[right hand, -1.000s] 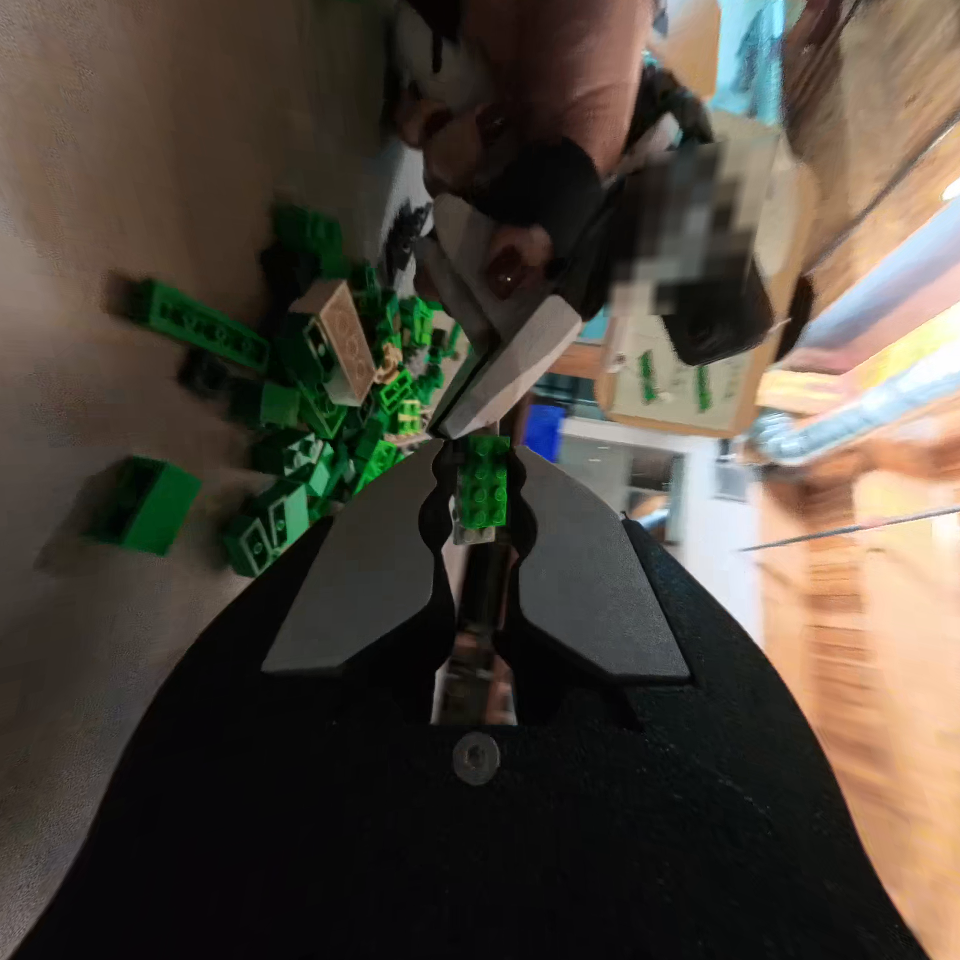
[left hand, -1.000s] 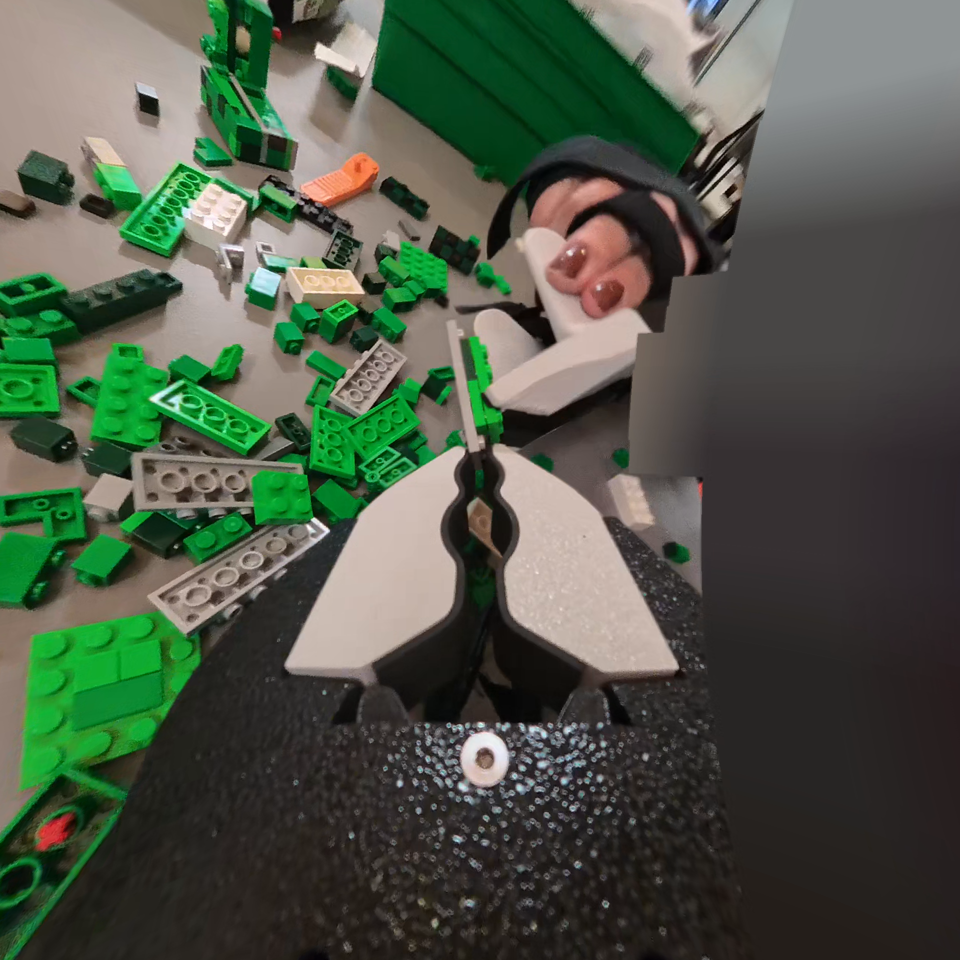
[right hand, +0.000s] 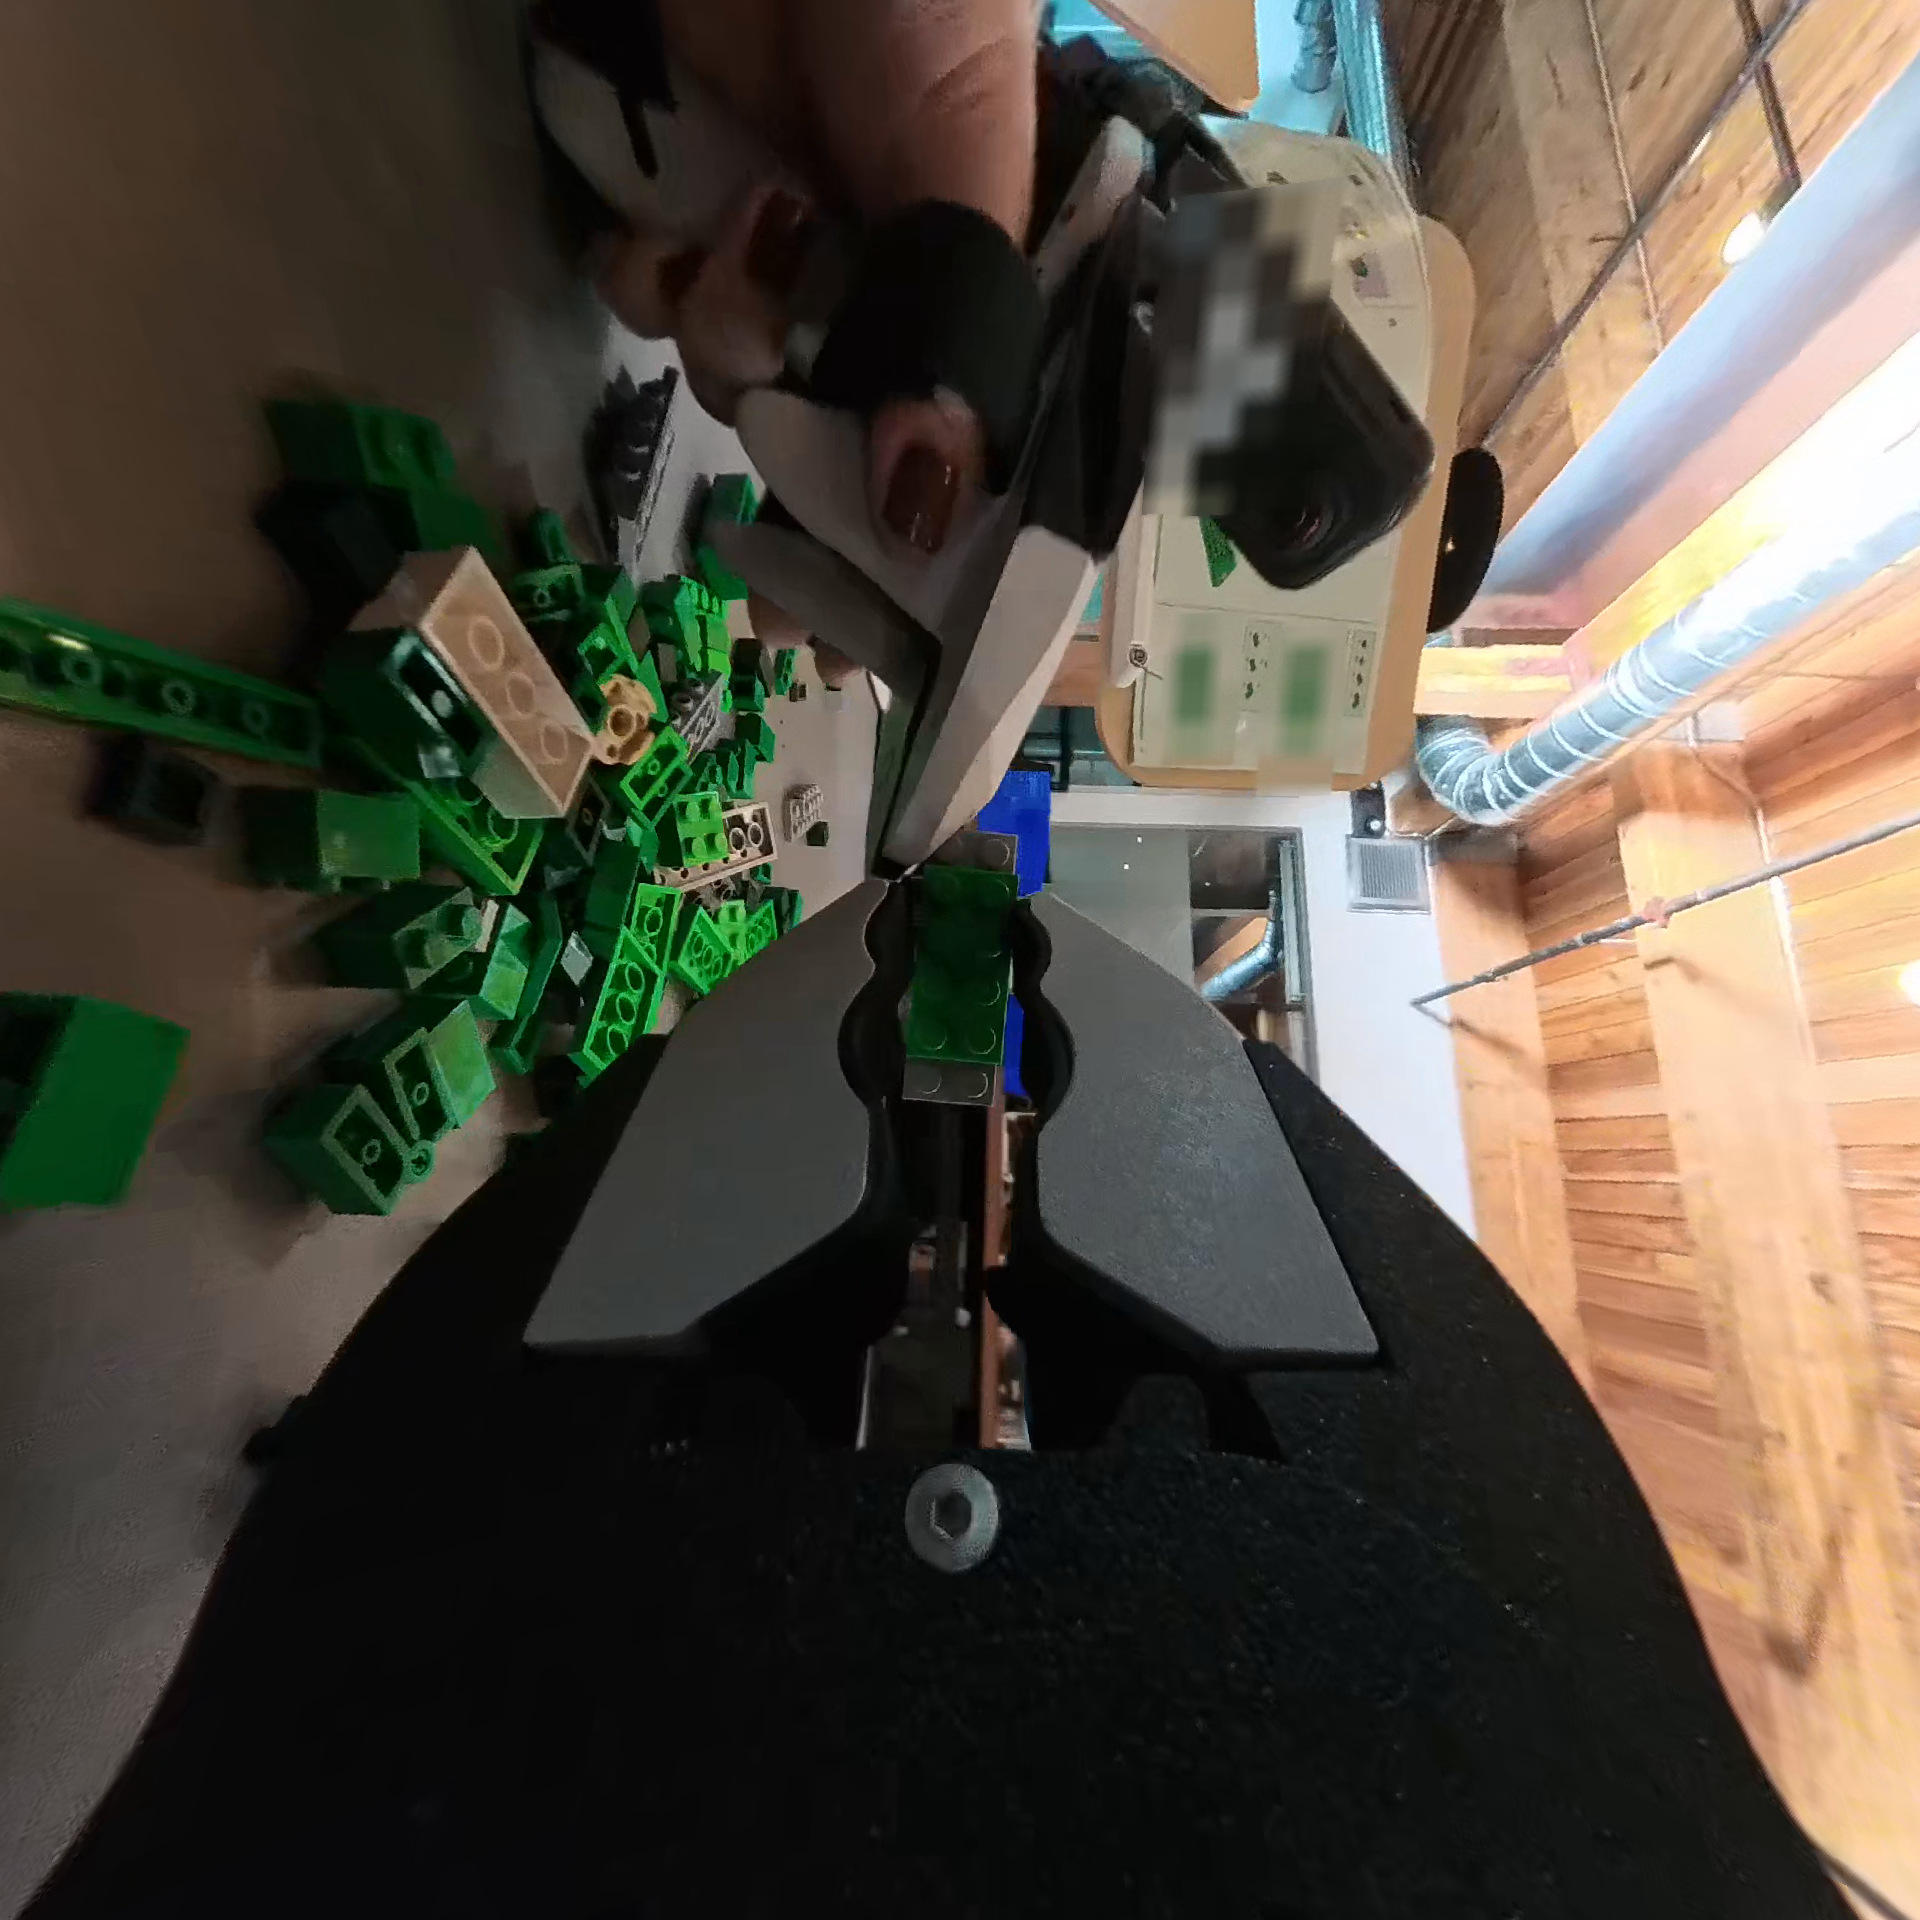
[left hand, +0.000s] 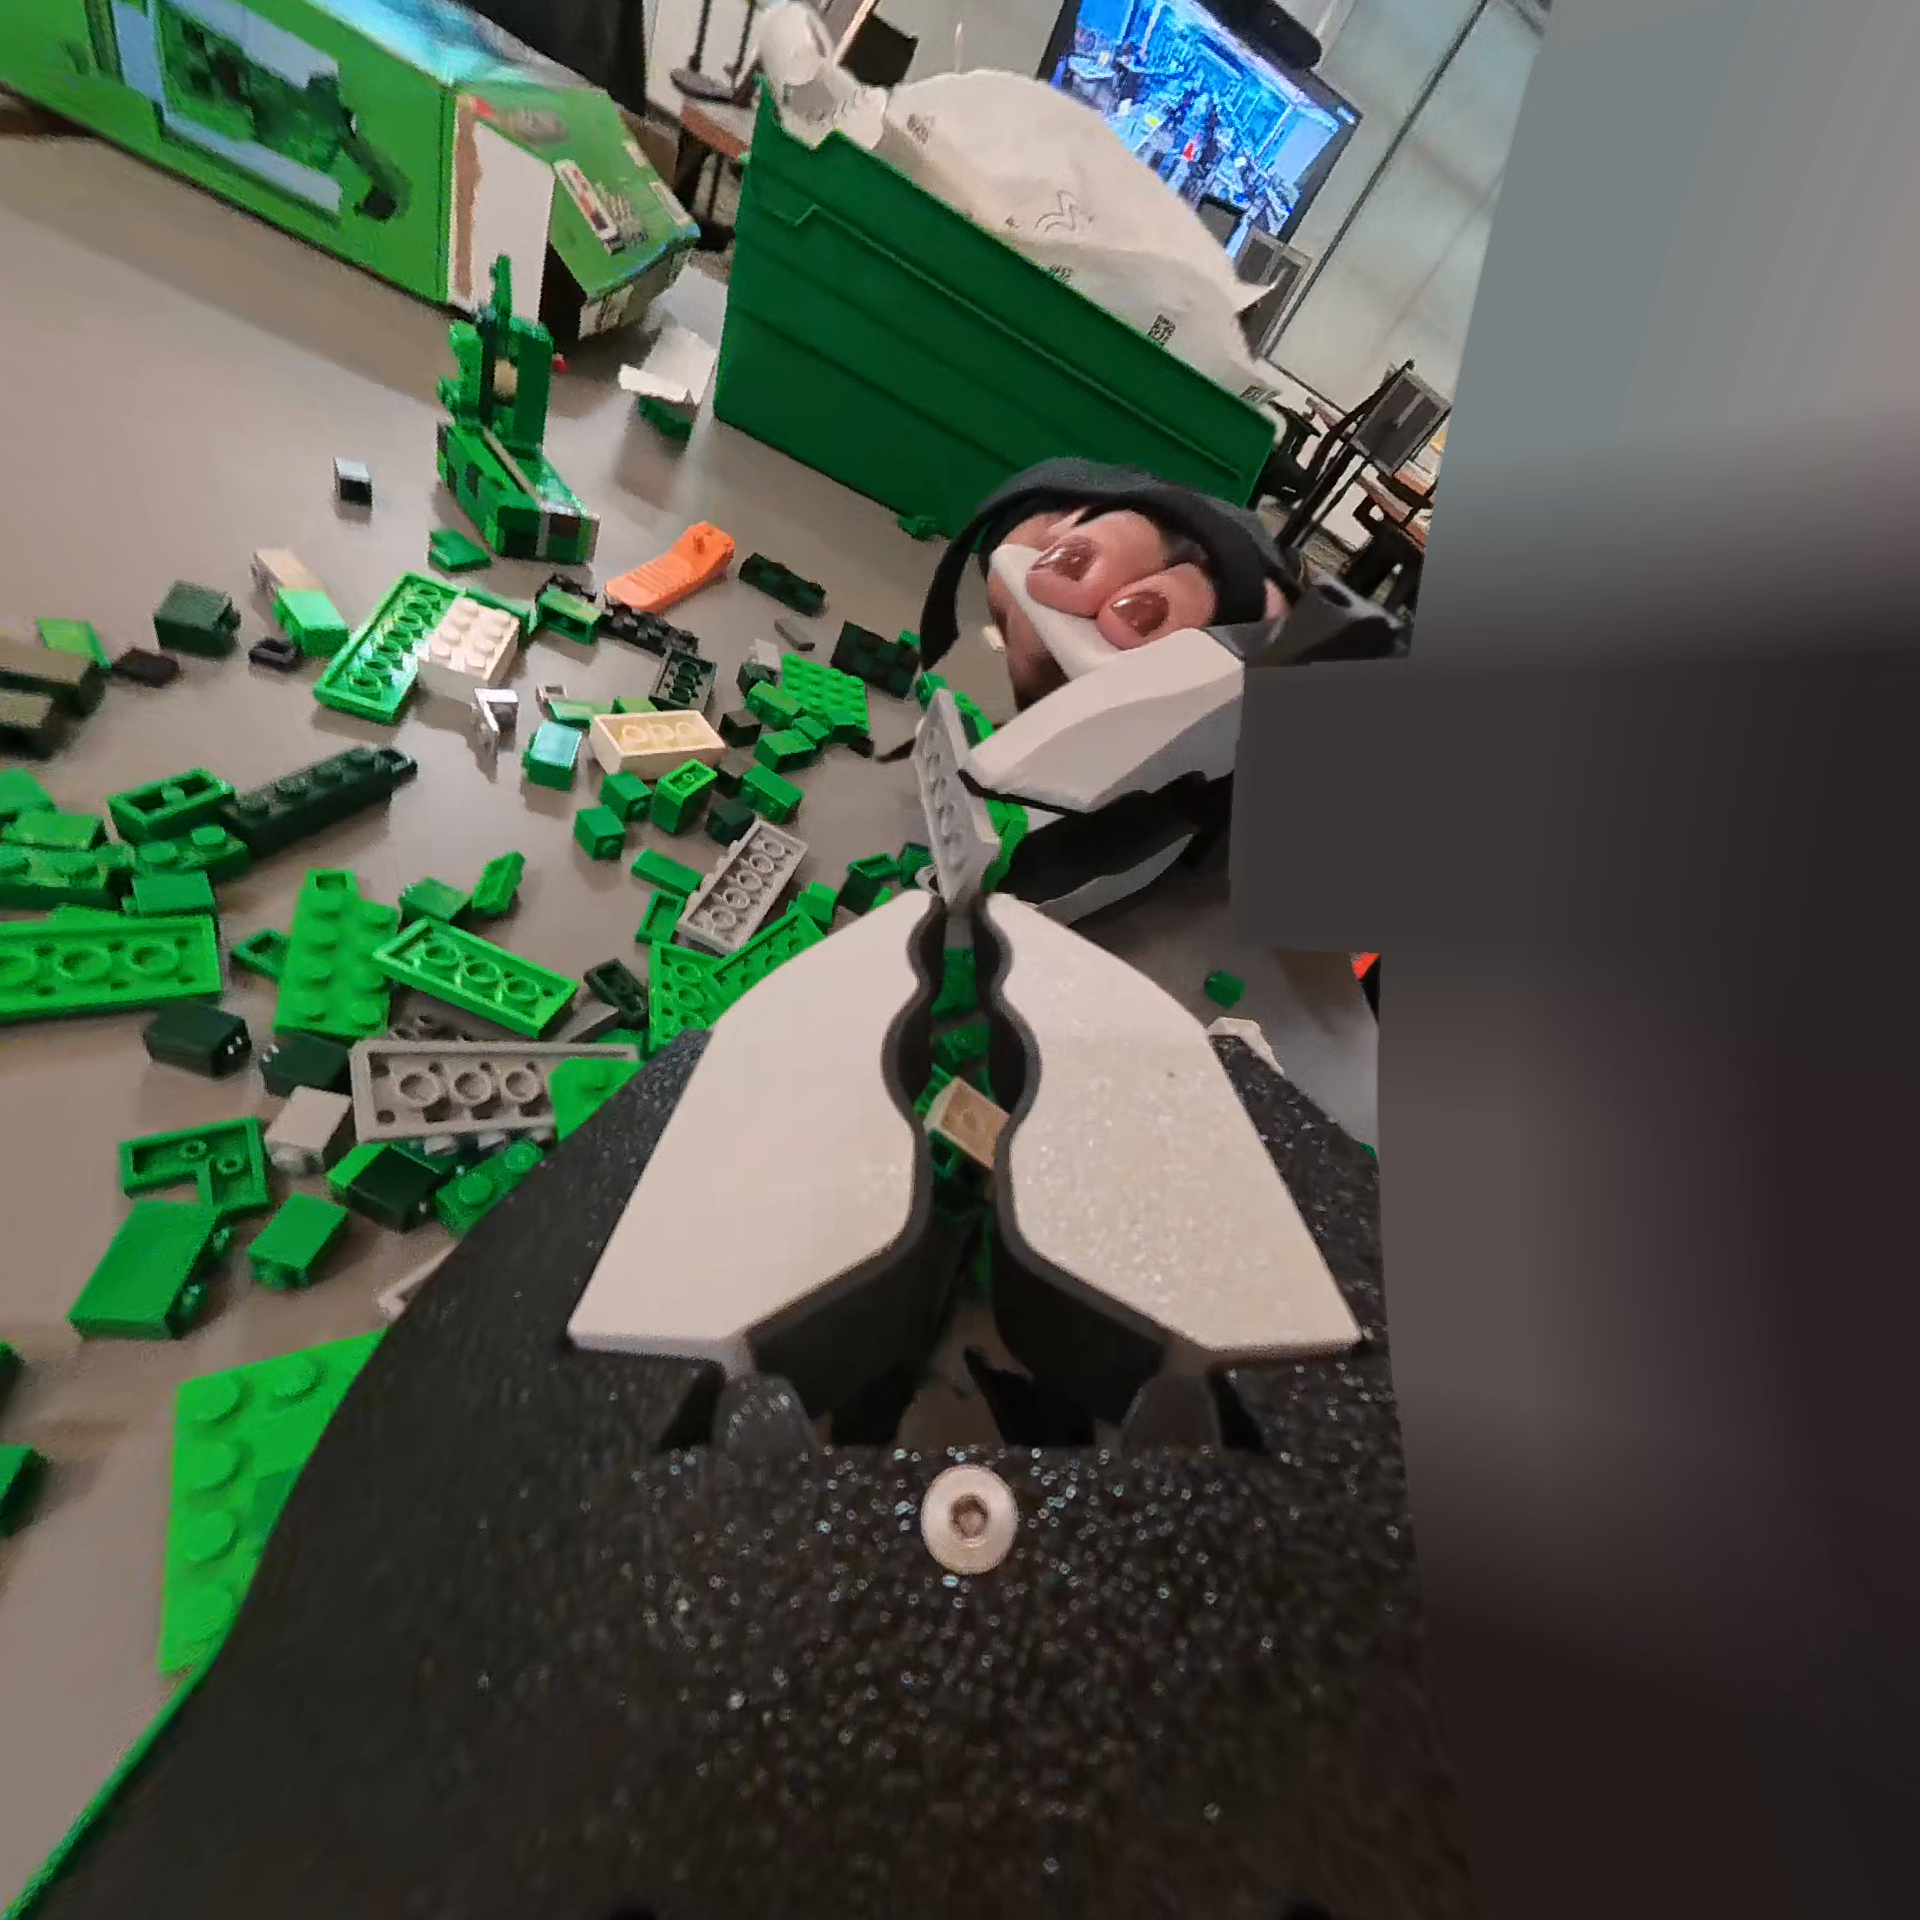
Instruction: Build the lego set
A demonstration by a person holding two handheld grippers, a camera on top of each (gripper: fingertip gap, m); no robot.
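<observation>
The left gripper had its pale, gritty-faced fingers pinched together on the lower end of a thin grey studded plastic plate, which stood nearly upright above the tips. The right gripper had its smooth grey fingers clamped on a small sub-assembly: a glossy green studded plate stacked on that same grey plate, whose end showed just below the green. So the piece in work sat held between both grippers, clear of the grey-brown tabletop, and the two tools met tip to tip.

In my judgement the main risk was the narrow hold. The grey plate was thin, hard and slick, and the left fingers caught only its edge; any twist from the other side could lever it out or snap the green plate off its studs. Pressing off-square could also leave the studs half seated.

Below lay a dense scatter of loose green, dark green, grey and cream bricks, all hard moulded plastic with round studs, so a dropped part would be hard to find among them. A ribbed orange wedge-shaped brick separator lay farther back, near a partly built green model, a green cardboard set box and a green plastic bin.
</observation>
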